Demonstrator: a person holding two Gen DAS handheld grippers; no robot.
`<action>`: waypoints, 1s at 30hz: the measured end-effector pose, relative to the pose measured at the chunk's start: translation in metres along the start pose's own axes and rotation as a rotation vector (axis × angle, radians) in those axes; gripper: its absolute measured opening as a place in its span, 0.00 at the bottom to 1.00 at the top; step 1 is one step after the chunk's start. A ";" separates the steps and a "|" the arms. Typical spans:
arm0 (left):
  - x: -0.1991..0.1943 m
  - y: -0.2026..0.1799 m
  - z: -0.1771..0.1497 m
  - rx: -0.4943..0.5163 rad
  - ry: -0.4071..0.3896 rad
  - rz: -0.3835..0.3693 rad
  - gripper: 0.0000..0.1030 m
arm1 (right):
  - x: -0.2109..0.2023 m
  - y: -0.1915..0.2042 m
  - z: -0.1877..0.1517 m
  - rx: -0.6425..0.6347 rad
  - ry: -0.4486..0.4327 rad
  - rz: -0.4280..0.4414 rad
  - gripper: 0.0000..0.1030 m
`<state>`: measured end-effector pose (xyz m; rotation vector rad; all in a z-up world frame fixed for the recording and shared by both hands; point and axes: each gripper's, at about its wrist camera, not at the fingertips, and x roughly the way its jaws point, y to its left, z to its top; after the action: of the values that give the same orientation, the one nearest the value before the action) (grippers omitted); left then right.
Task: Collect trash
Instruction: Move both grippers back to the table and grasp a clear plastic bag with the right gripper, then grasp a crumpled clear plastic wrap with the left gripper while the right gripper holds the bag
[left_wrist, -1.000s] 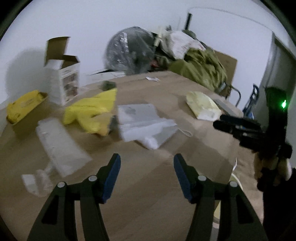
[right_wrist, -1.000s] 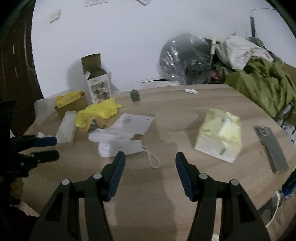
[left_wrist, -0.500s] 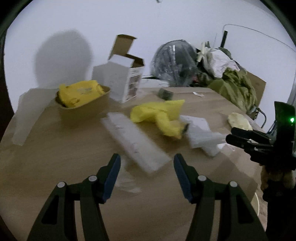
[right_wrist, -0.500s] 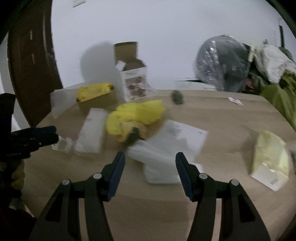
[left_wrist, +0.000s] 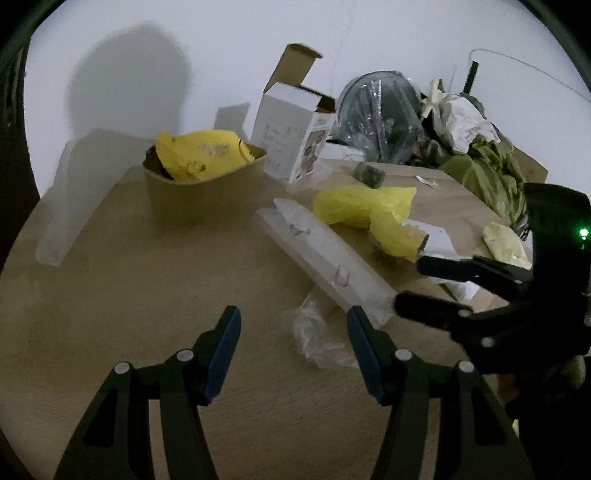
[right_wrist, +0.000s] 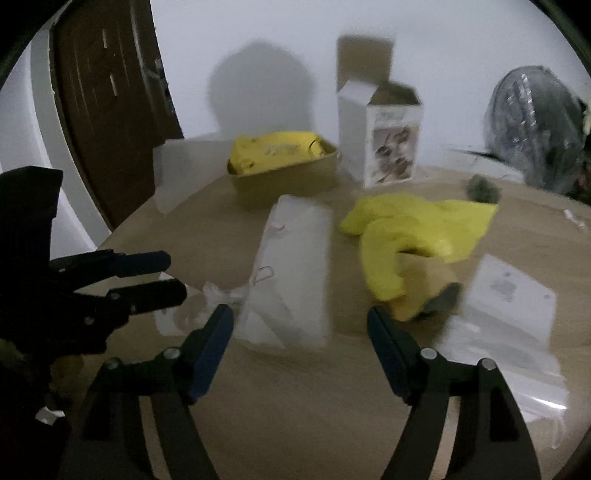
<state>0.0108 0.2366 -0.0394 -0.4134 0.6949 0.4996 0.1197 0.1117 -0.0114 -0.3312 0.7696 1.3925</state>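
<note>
Trash lies on a round wooden table (left_wrist: 110, 295). A crumpled clear wrapper (left_wrist: 317, 336) lies just ahead of my open, empty left gripper (left_wrist: 293, 328); it also shows in the right wrist view (right_wrist: 207, 299). A long white foam piece (left_wrist: 325, 258) (right_wrist: 295, 266) lies beside it. A yellow plastic bag (left_wrist: 369, 214) (right_wrist: 413, 229) lies further in. My right gripper (right_wrist: 299, 325) is open and empty above the foam piece's near end; it shows in the left wrist view (left_wrist: 424, 284).
A brown tub (left_wrist: 199, 188) holds a yellow bag. An open white carton (left_wrist: 291, 140) stands behind it. White papers and clear bags (right_wrist: 509, 314) lie right. A wrapped fan (left_wrist: 380, 114) and green clothes (left_wrist: 487, 173) sit at the far edge. A door (right_wrist: 110, 110) stands left.
Both grippers have swung left across the table, from the tissue pack and papers toward the foam piece, the clear wrapper and the tub. Both stayed open.
</note>
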 end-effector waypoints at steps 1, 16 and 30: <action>0.001 0.002 0.000 -0.012 0.002 0.002 0.58 | 0.007 0.003 0.002 -0.004 0.011 0.011 0.71; -0.002 0.019 -0.002 -0.101 -0.016 0.013 0.58 | 0.053 0.000 0.005 0.045 0.096 0.036 0.70; 0.017 -0.007 -0.002 0.026 0.053 -0.018 0.58 | -0.004 -0.002 -0.010 0.012 0.013 0.000 0.49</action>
<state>0.0251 0.2345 -0.0511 -0.4097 0.7471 0.4632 0.1191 0.1015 -0.0168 -0.3313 0.7886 1.3868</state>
